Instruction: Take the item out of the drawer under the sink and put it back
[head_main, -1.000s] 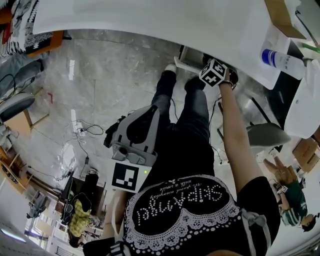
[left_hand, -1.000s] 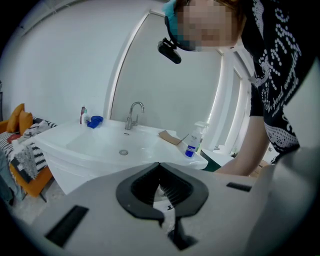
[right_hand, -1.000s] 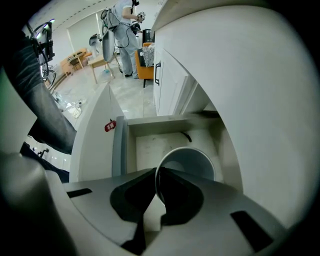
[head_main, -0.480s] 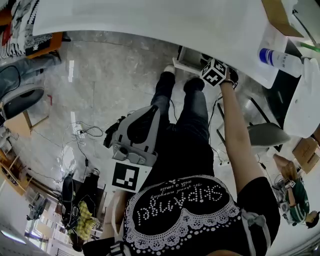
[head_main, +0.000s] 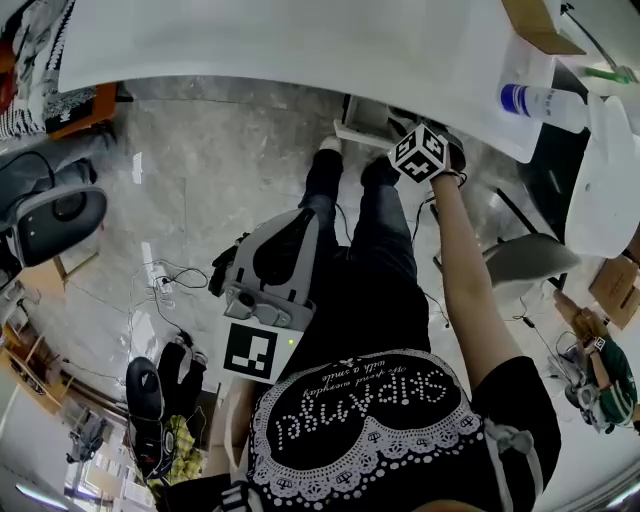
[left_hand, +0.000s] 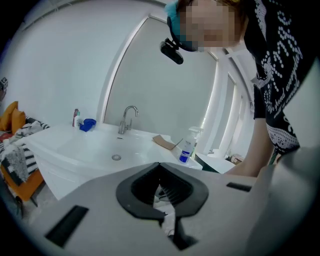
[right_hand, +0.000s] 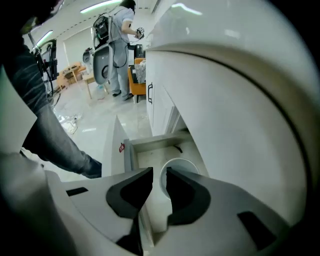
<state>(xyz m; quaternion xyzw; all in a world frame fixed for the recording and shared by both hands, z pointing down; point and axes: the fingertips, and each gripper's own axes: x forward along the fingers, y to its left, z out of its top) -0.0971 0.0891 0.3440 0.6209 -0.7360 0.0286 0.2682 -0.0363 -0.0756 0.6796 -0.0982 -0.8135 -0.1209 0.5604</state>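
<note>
A white round item (right_hand: 184, 165), perhaps a bowl, sits in the open drawer (right_hand: 155, 145) under the sink (left_hand: 100, 145). The right gripper (right_hand: 159, 172) points steeply down right above it. Its jaws have just been opening and now stand apart, gripping nothing. The left gripper (left_hand: 159, 165) is held well away by the person's side, its jaws together and empty.

**Open drawer with a round white item inside**

The drawer (right_hand: 155, 140) stands pulled out from the white cabinet. Its front panel is white and carries a small red mark. The item (right_hand: 178, 164), a round white bowl-like vessel, sits upright on the pale drawer floor, open side up.
</note>
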